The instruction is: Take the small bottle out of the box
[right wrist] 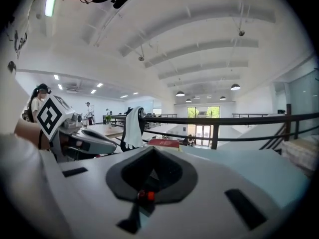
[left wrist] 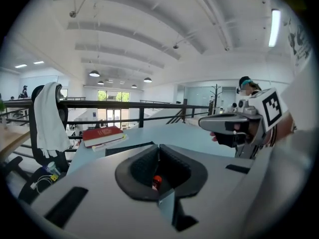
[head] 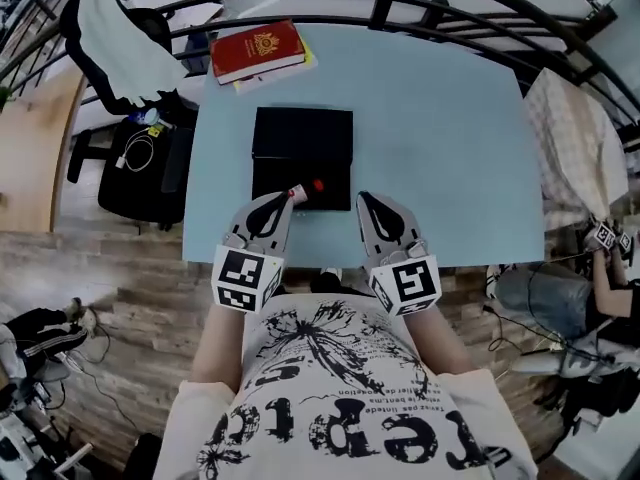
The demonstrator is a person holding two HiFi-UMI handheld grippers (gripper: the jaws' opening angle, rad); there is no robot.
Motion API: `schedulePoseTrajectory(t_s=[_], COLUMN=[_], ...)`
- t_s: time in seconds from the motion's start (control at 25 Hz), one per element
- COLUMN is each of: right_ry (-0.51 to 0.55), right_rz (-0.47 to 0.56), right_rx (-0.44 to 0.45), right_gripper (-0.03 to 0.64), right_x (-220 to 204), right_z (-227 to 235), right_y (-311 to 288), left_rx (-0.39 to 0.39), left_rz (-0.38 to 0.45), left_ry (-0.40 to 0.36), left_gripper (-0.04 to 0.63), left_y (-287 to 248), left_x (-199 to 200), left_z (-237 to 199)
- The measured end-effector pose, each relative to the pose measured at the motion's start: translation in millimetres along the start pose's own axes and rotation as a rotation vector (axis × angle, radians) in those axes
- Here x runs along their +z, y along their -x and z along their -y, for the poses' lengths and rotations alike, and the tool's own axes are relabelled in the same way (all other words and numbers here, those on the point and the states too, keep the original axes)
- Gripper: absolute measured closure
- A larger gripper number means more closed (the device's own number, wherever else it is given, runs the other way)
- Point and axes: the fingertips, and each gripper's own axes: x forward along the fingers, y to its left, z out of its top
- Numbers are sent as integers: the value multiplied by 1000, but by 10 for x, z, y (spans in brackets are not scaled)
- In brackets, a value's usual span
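The bottle [head: 305, 189], white with a red cap, lies just below the middle of the head view, on the near edge of the black box [head: 300, 143]. The left gripper [head: 290, 197] has its jaws closed on the bottle's white end; in the left gripper view the red cap [left wrist: 156, 181] shows between them. To the right, the right gripper [head: 361, 199] has its jaws tip to tip, holding nothing. Both sit on the pale blue counter [head: 440, 148]. At upper left lies 1 red book [head: 258, 50] with a gold emblem; its writing is unreadable.
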Motion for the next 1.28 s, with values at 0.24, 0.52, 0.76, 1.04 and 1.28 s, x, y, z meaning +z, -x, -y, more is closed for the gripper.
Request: schedulePoseTrajectory(t_s=[0.24, 0.52, 0.76, 1.04, 1.28], right_ry=[-10, -47, -71, -102, -113], right_rz=[-41, -92, -120, -135, -147], right_rx=[101, 116, 77, 24, -31], right_gripper=[606, 606, 606, 606, 606], right_x=[-122, -321, -401, -463, -515], right_z=[285, 424, 529, 565, 652], right_y=[-145, -296, -376, -435, -437], left_rx=[23, -58, -151, -277, -338], left_rz=[-206, -442, -590, -783, -878], left_ry=[1, -55, -103, -162, -208], left_gripper=[485, 397, 354, 337, 336], left_y=[-433, -877, -1134, -1300, -1400], left_x=[-453, -991, -1248, -1596, -1832], left_z=[55, -59, -144, -161, -160])
